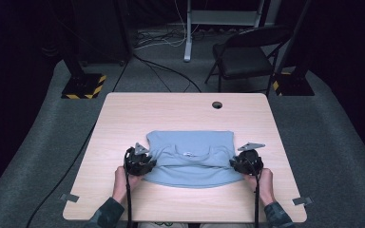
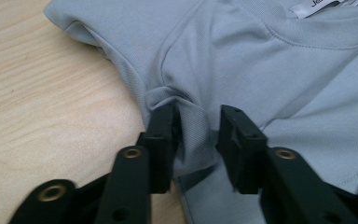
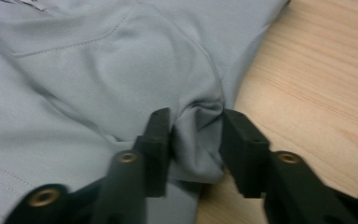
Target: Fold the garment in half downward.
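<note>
I have the light blue cotton T-shirt (image 1: 190,159) mid-surface on the pale wooden surface (image 1: 123,118); left gripper (image 2: 196,126) and right gripper (image 3: 196,128) pinch its shoulder folds. I judge the fold underway; next, lift evenly together.

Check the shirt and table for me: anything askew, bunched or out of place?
Nothing stands out. The light blue shirt lies folded and square on the table; fabric puckers only between the jaws of the left gripper and right gripper.

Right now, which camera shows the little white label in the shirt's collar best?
The left gripper view: the label is large, though cut off. The high view shows a tiny white speck; the right gripper view catches only a blurred sliver.
</note>
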A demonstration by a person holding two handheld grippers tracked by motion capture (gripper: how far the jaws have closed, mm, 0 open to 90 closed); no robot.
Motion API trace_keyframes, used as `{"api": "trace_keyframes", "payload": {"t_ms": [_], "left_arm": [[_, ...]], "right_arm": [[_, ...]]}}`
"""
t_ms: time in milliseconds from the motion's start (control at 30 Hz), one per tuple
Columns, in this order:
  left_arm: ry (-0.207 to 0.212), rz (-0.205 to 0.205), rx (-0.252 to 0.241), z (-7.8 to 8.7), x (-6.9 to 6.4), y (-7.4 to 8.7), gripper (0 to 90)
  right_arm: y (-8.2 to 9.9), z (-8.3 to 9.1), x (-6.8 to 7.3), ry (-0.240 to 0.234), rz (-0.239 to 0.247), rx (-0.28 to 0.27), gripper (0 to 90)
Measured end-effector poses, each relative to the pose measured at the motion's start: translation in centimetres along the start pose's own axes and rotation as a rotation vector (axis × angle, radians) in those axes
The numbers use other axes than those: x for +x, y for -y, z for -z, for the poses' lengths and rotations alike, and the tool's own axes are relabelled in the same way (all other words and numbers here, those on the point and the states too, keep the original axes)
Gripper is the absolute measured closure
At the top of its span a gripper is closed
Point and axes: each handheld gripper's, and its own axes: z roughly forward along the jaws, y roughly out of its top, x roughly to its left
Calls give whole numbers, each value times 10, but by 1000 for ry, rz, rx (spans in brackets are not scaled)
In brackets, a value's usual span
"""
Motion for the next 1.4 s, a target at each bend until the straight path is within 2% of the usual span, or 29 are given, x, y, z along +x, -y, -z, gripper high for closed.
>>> {"api": "trace_keyframes", "payload": {"t_ms": [33, 133, 267, 400, 633, 800, 933, 1033, 1333, 1400], "left_arm": [[1, -8, 8, 1, 0, -1, 593], [5, -13, -4, 8, 2, -5, 552], [-2, -30, -36, 17, 3, -18, 532], [1, -65, -45, 16, 1, -34, 527], [31, -103, 8, -10, -5, -52, 528], [37, -104, 50, -26, -5, -56, 528], [39, -95, 74, -34, -3, -55, 532], [39, -85, 73, -36, -1, -53, 565], [37, -83, 34, -36, -1, -45, 798], [51, -77, 24, -35, 1, -44, 844]], "right_arm": [[0, 1, -1, -2, -3, 8, 543], [-2, 8, -3, -1, -2, -4, 481], [-11, 19, -4, -6, 12, -41, 445], [-27, 23, 2, -21, 48, -64, 436], [-50, -4, 15, -52, 96, -9, 428], [-54, -23, 15, -60, 89, 41, 430], [-53, -30, 12, -65, 76, 59, 483], [-51, -30, 11, -67, 64, 59, 538], [-44, -28, 19, -35, 87, 32, 774], [-43, -27, 21, -33, 88, 30, 809]]}}
